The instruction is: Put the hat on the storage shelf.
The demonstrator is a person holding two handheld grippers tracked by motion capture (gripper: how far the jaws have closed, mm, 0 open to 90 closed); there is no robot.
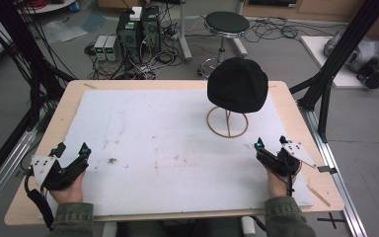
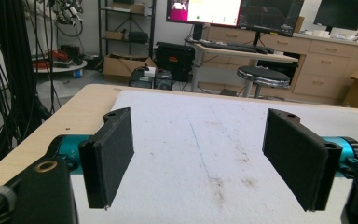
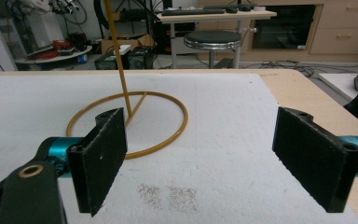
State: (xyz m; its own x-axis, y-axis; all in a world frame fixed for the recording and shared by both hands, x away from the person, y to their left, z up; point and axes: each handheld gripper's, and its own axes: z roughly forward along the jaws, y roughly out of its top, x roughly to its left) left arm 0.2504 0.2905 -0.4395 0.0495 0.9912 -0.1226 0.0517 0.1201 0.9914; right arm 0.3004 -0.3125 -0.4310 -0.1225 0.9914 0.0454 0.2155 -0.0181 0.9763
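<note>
A black knit hat [image 1: 238, 84] sits on top of a thin yellow wire stand [image 1: 227, 123] at the back right of the white mat [image 1: 168, 143]. In the right gripper view the stand's ring base [image 3: 168, 135] and upright rod [image 3: 116, 51] lie just ahead of the jaws. My right gripper [image 1: 271, 144] rests near the mat's right front, a little in front of the stand, open and holding nothing [image 3: 214, 163]. My left gripper [image 1: 73, 148] rests at the mat's left front, open too, with bare mat between its jaws [image 2: 200, 163].
The wooden table [image 1: 69, 98] borders the mat on all sides. A black stool [image 1: 226, 23], computer cases [image 1: 138, 29] and cables stand on the floor behind the table. Black frame posts [image 1: 335, 54] rise at the right and cables hang at the left.
</note>
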